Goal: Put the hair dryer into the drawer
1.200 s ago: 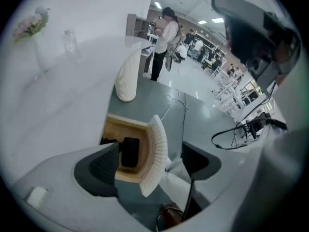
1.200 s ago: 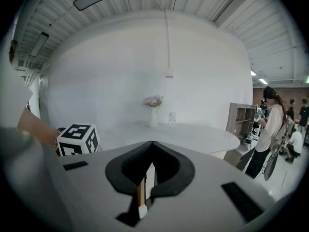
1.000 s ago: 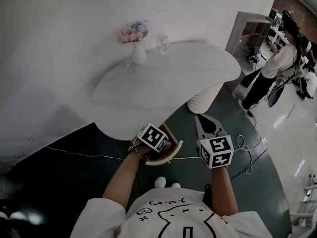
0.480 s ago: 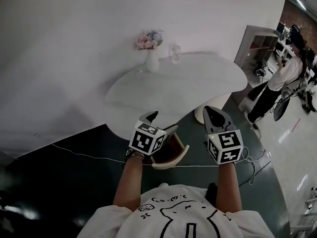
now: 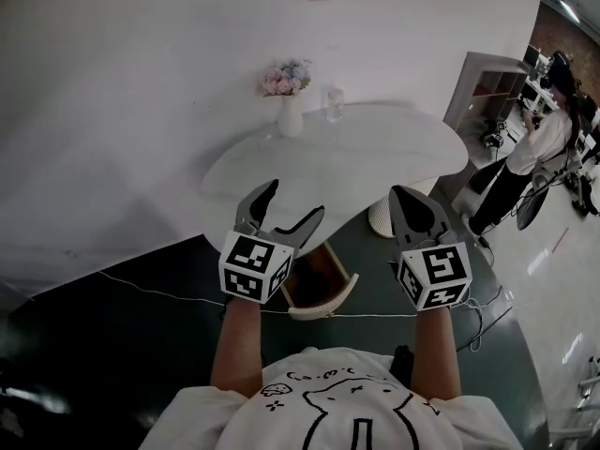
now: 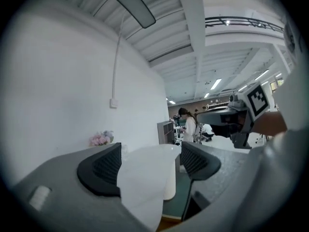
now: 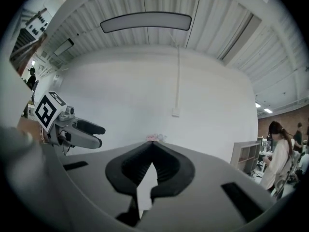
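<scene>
No hair dryer shows in any view. A wooden drawer stands pulled out under the near edge of the white table, and its inside looks empty. My left gripper is held up in front of the table edge, open, with nothing between its jaws. In the left gripper view the left gripper frames the table top and its ribbed pedestal. My right gripper is raised to the right of the drawer, shut and empty. The right gripper has its pads touching at the tips.
A white vase of flowers and a glass stand at the table's far edge by the wall. A cable crosses the dark floor. A shelf unit and a person are at the far right.
Both grippers have risen from beside the drawer to the height of the table edge. The left gripper's jaws now show spread open. The drawer stays pulled out.
</scene>
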A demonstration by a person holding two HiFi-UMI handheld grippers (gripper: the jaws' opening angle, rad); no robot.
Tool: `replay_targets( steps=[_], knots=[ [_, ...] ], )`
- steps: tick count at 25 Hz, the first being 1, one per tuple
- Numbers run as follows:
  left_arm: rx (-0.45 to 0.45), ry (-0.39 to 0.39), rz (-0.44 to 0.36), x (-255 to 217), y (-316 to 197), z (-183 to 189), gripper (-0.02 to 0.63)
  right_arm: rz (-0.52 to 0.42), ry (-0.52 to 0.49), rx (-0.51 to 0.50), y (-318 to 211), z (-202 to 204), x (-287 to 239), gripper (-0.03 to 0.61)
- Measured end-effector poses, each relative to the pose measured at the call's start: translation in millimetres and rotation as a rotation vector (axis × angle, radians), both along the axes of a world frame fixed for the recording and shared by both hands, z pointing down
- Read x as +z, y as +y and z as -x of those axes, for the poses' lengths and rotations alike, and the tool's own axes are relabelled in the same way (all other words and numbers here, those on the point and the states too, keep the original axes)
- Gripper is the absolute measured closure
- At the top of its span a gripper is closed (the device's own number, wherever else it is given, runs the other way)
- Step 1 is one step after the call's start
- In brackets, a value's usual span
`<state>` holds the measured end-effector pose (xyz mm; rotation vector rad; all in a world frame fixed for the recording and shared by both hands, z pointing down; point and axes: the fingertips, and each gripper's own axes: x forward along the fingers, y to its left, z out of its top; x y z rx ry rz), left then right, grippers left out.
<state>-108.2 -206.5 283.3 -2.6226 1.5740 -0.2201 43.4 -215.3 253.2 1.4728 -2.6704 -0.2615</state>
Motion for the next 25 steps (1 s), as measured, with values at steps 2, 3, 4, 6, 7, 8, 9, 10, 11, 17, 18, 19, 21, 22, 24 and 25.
replay_targets(
  steps=[2, 3, 4, 6, 7, 8, 9, 10, 11, 17, 18, 19, 21, 22, 24, 25],
  knots=[
    [0.004, 0.005, -0.078, -15.9, 6.5, 2.2, 0.216, -0.029, -0.004, 0.002, 3.6, 0.5, -8.8, 0.581],
    [0.008, 0.009, -0.115, -23.1, 10.0, 2.5, 0.216, -0.044, -0.003, 0.002, 5.5, 0.6, -12.5, 0.581],
    [0.009, 0.013, -0.148, -29.7, 13.5, 3.1, 0.218, -0.058, -0.002, 0.002, 7.5, 0.4, -15.8, 0.581],
    [-0.031, 0.038, -0.210, -42.8, 19.6, 9.5, 0.246, -0.082, -0.002, 0.006, 11.2, -1.5, -21.5, 0.581],
    [-0.078, 0.060, -0.242, -49.6, 21.8, 16.3, 0.410, -0.089, -0.005, 0.009, 12.7, -3.5, -24.1, 0.581],
    [-0.126, 0.081, -0.268, -55.4, 23.2, 23.5, 0.591, -0.093, -0.008, 0.012, 14.0, -5.7, -26.5, 0.581],
    [-0.159, 0.095, -0.283, -59.1, 24.0, 28.6, 0.594, -0.097, -0.012, 0.014, 15.1, -7.7, -28.7, 0.580],
    [-0.175, 0.099, -0.290, -61.0, 24.6, 31.5, 0.595, -0.101, -0.014, 0.014, 16.2, -9.3, -30.7, 0.581],
    [-0.181, 0.101, -0.295, -62.2, 25.4, 33.3, 0.595, -0.106, -0.016, 0.015, 17.2, -10.5, -32.4, 0.581],
    [-0.221, 0.099, -0.335, -73.6, 32.4, 42.8, 0.595, -0.124, -0.013, 0.024, 20.1, -17.0, -36.4, 0.581],
    [-0.228, 0.097, -0.337, -75.2, 32.5, 44.0, 0.595, -0.125, -0.017, 0.025, 19.8, -18.2, -36.8, 0.581],
    [-0.234, 0.096, -0.336, -76.1, 31.9, 45.2, 0.595, -0.125, -0.020, 0.027, 19.3, -18.9, -37.0, 0.581],
    [-0.242, 0.092, -0.331, -76.0, 30.3, 47.7, 0.595, -0.126, -0.021, 0.029, 18.4, -18.8, -37.0, 0.581],
    [-0.244, 0.090, -0.328, -75.6, 29.8, 48.7, 0.595, -0.127, -0.020, 0.030, 18.2, -18.4, -37.2, 0.581],
    [-0.244, 0.085, -0.324, -75.6, 29.1, 49.9, 0.595, -0.129, -0.019, 0.033, 18.1, -17.9, -38.1, 0.581],
    [-0.245, 0.080, -0.324, -76.1, 29.0, 50.4, 0.595, -0.131, -0.020, 0.035, 18.0, -17.8, -38.8, 0.581]
  ],
)
